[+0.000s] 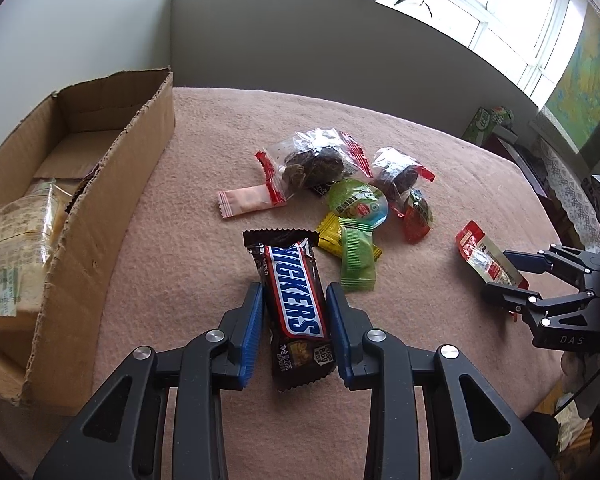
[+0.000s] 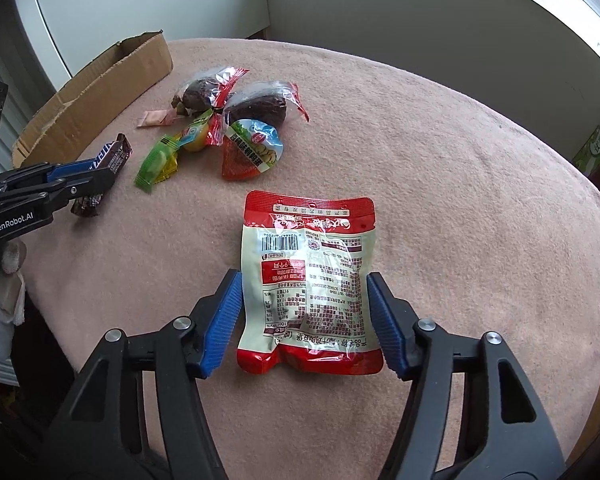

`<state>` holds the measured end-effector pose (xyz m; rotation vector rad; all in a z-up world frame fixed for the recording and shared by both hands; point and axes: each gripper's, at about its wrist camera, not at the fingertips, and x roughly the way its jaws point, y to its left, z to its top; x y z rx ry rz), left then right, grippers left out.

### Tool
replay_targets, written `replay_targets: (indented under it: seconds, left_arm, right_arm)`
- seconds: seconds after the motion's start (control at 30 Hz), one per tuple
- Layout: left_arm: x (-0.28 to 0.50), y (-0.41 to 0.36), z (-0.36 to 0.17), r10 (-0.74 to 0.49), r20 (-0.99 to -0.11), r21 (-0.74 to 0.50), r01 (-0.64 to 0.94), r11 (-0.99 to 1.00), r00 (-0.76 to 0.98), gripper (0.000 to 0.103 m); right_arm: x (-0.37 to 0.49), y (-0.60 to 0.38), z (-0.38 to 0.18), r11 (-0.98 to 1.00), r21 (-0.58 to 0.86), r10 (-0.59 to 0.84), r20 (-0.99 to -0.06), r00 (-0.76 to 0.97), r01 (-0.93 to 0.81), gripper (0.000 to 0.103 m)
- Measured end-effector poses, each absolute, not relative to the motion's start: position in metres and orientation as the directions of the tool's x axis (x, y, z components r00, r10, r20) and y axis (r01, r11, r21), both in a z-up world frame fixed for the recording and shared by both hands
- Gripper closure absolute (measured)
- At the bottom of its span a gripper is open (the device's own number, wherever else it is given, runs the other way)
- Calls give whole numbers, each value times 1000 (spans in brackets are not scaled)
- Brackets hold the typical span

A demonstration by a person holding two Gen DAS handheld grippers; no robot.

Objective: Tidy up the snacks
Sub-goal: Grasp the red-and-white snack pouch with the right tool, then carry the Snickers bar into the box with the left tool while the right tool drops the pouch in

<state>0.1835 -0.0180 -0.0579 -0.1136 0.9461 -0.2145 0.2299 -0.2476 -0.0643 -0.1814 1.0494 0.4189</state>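
Observation:
A Snickers bar (image 1: pixel 296 304) lies on the pink cloth between the blue pads of my left gripper (image 1: pixel 294 300); the jaws stand on either side and touch or nearly touch the wrapper. It also shows in the right wrist view (image 2: pixel 108 158). A red and white snack pouch (image 2: pixel 310 284) lies flat between the pads of my right gripper (image 2: pixel 304 300), which is open around it with small gaps. A pile of small snacks (image 1: pixel 340 196) lies in the middle. An open cardboard box (image 1: pixel 100 184) stands at the left, with wrapped packs inside.
The round table under the pink cloth (image 2: pixel 460 200) drops off at its edges. A green box (image 1: pixel 488 120) and a lace-covered piece of furniture stand beyond the far right edge. A grey wall and a window sill with a plant lie behind.

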Motion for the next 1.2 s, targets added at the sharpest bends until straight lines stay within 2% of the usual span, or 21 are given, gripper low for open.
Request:
replay_targets:
  seconds: [0.4, 0.67, 0.93, 1.2]
  left_arm:
    - [174, -17, -50, -240, -780, -194, 141, 971, 578, 73]
    - [167, -14, -34, -258, -757, -205, 156, 966, 600, 73]
    - [157, 9, -15, -249, -735, -207, 140, 968, 630, 73]
    - [154, 56, -1, -190, -719, -194, 69, 979, 669, 73]
  right_arm:
    - [218, -258, -59, 920, 61, 250, -851, 461, -387, 42]
    - [211, -250, -35, 919, 46, 259, -821, 509, -392, 42]
    - [213, -211, 2, 898, 56, 315, -775, 547, -437, 42]
    - [225, -150, 29, 862, 61, 376, -742, 555, -502, 42]
